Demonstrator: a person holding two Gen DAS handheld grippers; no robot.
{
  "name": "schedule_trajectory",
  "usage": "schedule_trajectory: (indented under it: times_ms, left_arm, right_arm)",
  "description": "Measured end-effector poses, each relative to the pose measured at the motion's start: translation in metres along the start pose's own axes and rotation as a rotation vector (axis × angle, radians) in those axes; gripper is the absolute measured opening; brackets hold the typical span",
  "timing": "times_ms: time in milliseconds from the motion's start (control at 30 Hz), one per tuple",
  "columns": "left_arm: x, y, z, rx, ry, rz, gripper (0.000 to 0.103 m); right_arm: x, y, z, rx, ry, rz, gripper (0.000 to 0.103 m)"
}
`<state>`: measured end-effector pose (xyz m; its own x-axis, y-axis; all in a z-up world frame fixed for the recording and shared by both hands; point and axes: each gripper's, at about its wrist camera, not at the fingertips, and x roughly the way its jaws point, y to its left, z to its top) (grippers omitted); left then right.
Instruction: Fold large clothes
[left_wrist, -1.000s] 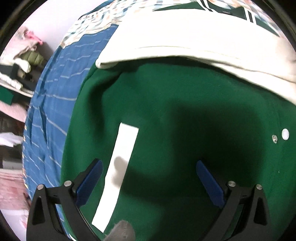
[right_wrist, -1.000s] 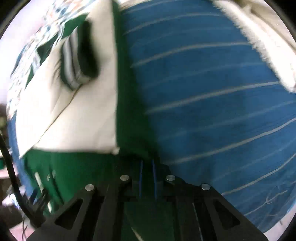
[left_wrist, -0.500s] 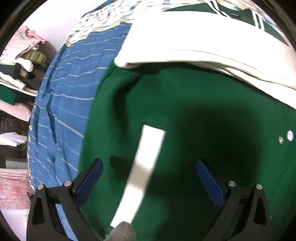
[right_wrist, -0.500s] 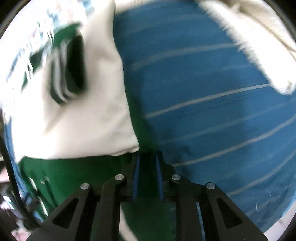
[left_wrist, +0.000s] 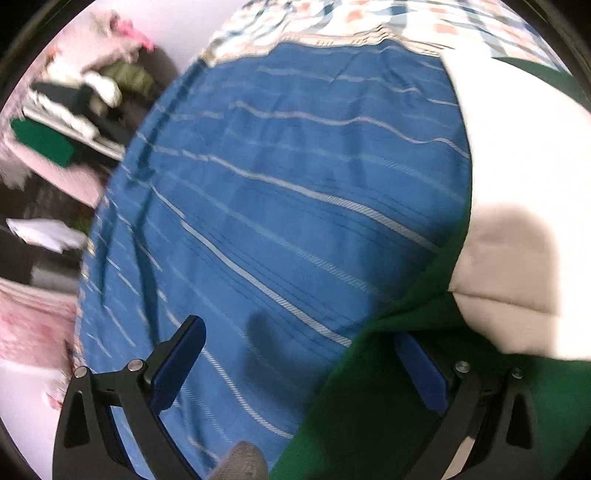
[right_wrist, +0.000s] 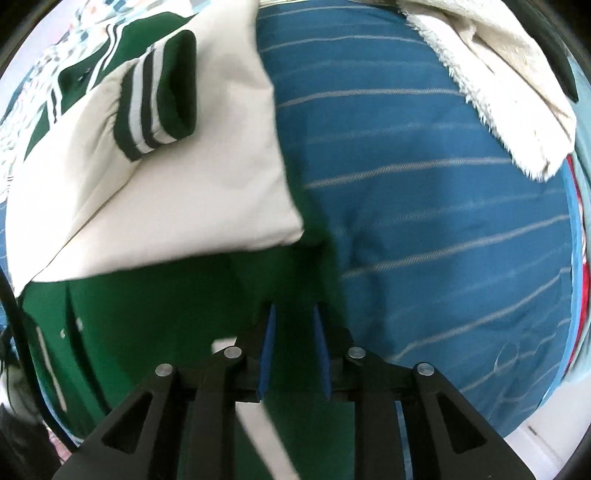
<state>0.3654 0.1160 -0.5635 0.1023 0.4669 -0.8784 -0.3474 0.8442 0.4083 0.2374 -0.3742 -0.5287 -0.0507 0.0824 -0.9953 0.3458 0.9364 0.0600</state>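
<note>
1. My right gripper (right_wrist: 292, 325): jaws nearly closed, a narrow gap between the blue pads, green cloth of the jacket (right_wrist: 155, 314) in that gap; I judge it pinched by its edge, ready for a fold.
2. My left gripper (left_wrist: 299, 354): jaws wide apart, holding nothing; the right pad sits at the jacket's green edge, the left over bare bedspread (left_wrist: 280, 192).
3. Jacket: green body, cream sleeve (right_wrist: 177, 177) folded across it, striped cuff (right_wrist: 159, 99) on top, lying on the bed.
4. Pose: both grippers low, pointing forward over the cloth.
5. Fleece blanket (right_wrist: 495, 74) at the bed's far right corner.
</note>
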Motion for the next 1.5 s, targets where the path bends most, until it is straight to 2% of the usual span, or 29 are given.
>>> schedule_trajectory:
  times_ms: [100, 233, 333, 367, 467, 500, 600, 633, 667, 700, 833, 900, 1000, 1067, 1100, 1133, 1200, 1333, 1433, 1500]
  left_arm:
    - [-0.014, 0.003, -0.008, 0.028, -0.008, 0.008, 0.103]
    - [-0.058, 0.019, -0.043, 0.105, -0.065, -0.027, 0.103]
    - [-0.083, 0.035, -0.089, 0.163, -0.057, -0.042, 0.103]
    - [-0.086, 0.040, -0.102, 0.175, -0.044, -0.042, 0.103]
    - [-0.083, 0.044, -0.135, 0.210, 0.010, -0.029, 0.103]
    - [-0.078, 0.045, -0.146, 0.219, 0.049, -0.027, 0.103]
    - [-0.067, 0.050, -0.165, 0.222, 0.110, -0.030, 0.103]
    - [-0.067, 0.052, -0.170, 0.221, 0.126, -0.039, 0.103]
    - [-0.068, 0.053, -0.173, 0.221, 0.129, -0.045, 0.103]
    - [-0.072, 0.054, -0.175, 0.222, 0.127, -0.051, 0.103]
    - [-0.086, 0.048, -0.184, 0.245, 0.103, -0.093, 0.103]
    - [-0.086, 0.038, -0.187, 0.273, 0.097, -0.102, 0.103]
    - [-0.083, 0.026, -0.185, 0.290, 0.107, -0.103, 0.103]
    - [-0.075, 0.017, -0.184, 0.294, 0.102, -0.097, 0.103]
    - [-0.067, 0.012, -0.184, 0.306, 0.100, -0.084, 0.103]
    - [-0.053, 0.004, -0.184, 0.326, 0.093, -0.076, 0.103]
    - [-0.039, -0.001, -0.184, 0.328, 0.092, -0.095, 0.103]
    - [-0.030, 0.006, -0.174, 0.242, 0.142, -0.153, 0.103]
    - [-0.029, 0.011, -0.171, 0.211, 0.170, -0.168, 0.103]
    - [-0.036, 0.014, -0.168, 0.187, 0.178, -0.138, 0.103]
  right_arm:
    - [-0.007, 0.001, -0.018, 0.016, 0.027, 0.031, 0.026]
    - [-0.027, 0.023, -0.064, 0.023, 0.076, 0.169, 0.032]
    - [-0.020, 0.066, -0.113, -0.027, 0.189, 0.333, 0.033]
    - [-0.005, 0.088, -0.124, -0.041, 0.248, 0.416, 0.033]
    - [0.026, 0.156, -0.147, -0.026, 0.337, 0.548, 0.033]
    - [0.038, 0.170, -0.155, -0.023, 0.359, 0.557, 0.033]
    - [0.077, 0.208, -0.174, -0.012, 0.425, 0.563, 0.032]
    - [0.085, 0.215, -0.179, -0.007, 0.438, 0.559, 0.010]
    - [0.090, 0.225, -0.185, -0.006, 0.440, 0.534, 0.006]
    - [0.093, 0.229, -0.182, -0.001, 0.422, 0.496, 0.005]
    - [0.056, 0.218, -0.187, -0.025, 0.312, 0.392, 0.005]
    - [0.053, 0.216, -0.181, -0.054, 0.331, 0.371, 0.006]
    - [0.061, 0.225, -0.171, -0.072, 0.401, 0.349, 0.015]
    - [0.050, 0.226, -0.168, -0.083, 0.396, 0.345, 0.029]
    - [0.042, 0.227, -0.167, -0.088, 0.374, 0.341, 0.044]
    - [0.035, 0.230, -0.166, -0.090, 0.353, 0.339, 0.054]
    - [0.017, 0.215, -0.161, -0.084, 0.300, 0.333, 0.055]
    - [-0.016, 0.183, -0.150, -0.054, 0.229, 0.285, 0.055]
    - [-0.042, 0.128, -0.137, -0.018, 0.194, 0.279, 0.055]
    - [-0.060, 0.094, -0.127, 0.004, 0.151, 0.264, 0.055]
